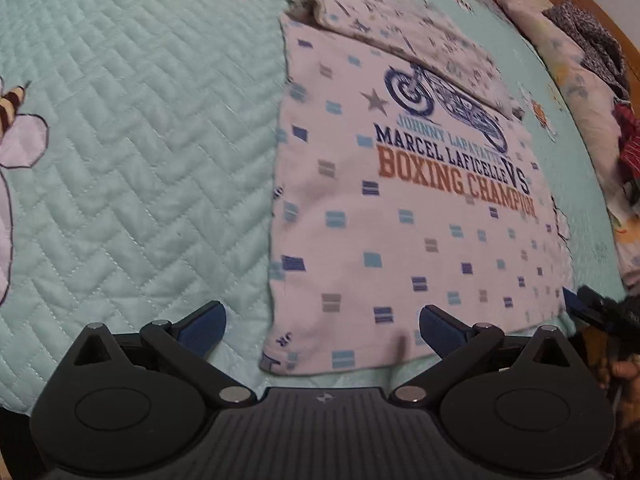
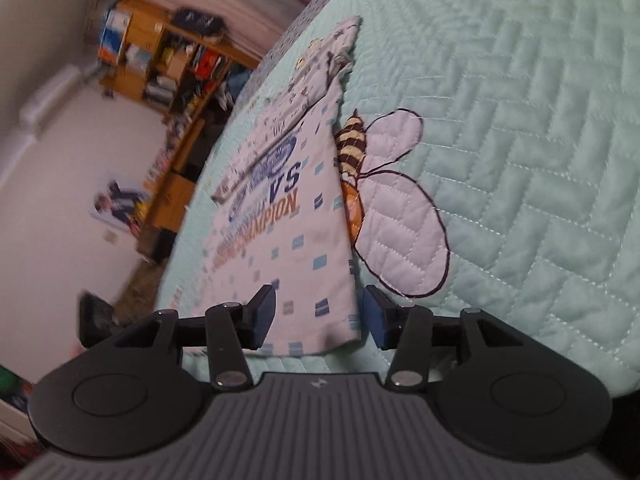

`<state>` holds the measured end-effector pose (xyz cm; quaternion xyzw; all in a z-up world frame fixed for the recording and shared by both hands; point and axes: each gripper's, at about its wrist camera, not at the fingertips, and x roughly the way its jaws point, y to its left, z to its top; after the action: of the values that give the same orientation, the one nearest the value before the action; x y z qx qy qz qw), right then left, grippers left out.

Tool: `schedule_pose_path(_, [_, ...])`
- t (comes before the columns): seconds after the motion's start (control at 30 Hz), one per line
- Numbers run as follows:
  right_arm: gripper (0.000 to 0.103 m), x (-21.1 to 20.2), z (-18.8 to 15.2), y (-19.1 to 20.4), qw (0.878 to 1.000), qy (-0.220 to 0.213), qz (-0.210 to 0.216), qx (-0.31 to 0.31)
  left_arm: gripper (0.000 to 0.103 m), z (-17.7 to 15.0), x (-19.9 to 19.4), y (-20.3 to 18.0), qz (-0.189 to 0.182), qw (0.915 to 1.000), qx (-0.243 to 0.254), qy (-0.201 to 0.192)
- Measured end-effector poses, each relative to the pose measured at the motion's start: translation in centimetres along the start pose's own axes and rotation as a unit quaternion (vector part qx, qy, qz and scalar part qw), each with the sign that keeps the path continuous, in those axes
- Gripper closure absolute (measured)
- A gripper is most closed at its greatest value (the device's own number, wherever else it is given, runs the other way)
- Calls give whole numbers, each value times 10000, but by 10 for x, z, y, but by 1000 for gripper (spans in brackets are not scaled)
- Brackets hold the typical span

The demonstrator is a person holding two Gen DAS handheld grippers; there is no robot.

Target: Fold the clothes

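Note:
A white printed shirt point(image 1: 400, 216) with a motorcycle and "BOXING CHAMPION" lettering lies flat on the mint quilted bedspread point(image 1: 140, 140), its sides folded in and a patterned part point(image 1: 392, 20) folded over its far end. My left gripper point(image 1: 322, 330) is open over the shirt's near left hem corner. My right gripper point(image 2: 320, 314) is open, its blue pads either side of the other near hem corner of the shirt point(image 2: 304, 232). The right gripper's tip shows in the left wrist view point(image 1: 592, 306).
Bee appliqués point(image 2: 384, 200) decorate the bedspread point(image 2: 540, 140). Pillows and a heap of clothes point(image 1: 600, 80) lie along the bed's right side. A wooden shelf unit point(image 2: 172, 64) full of items stands beyond the bed's edge by the wall.

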<state>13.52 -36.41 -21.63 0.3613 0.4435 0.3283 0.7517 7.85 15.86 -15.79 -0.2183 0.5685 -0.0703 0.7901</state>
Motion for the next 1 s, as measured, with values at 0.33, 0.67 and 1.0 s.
schedule_pose_path(0.33, [53,11,10,-3,9994,241,150,173,1,6,9,-3,-38,9994,42,350])
schedule_pose_path(0.67, [53,19,1,5,9992,318,229,-112,1,-17,31,-57,1498,9821,1128,203])
schedule_pose_path(1.0, [53,21,0,7,9987,386,230,-234,1,-19,28,-60,1748,9760,1292,138])
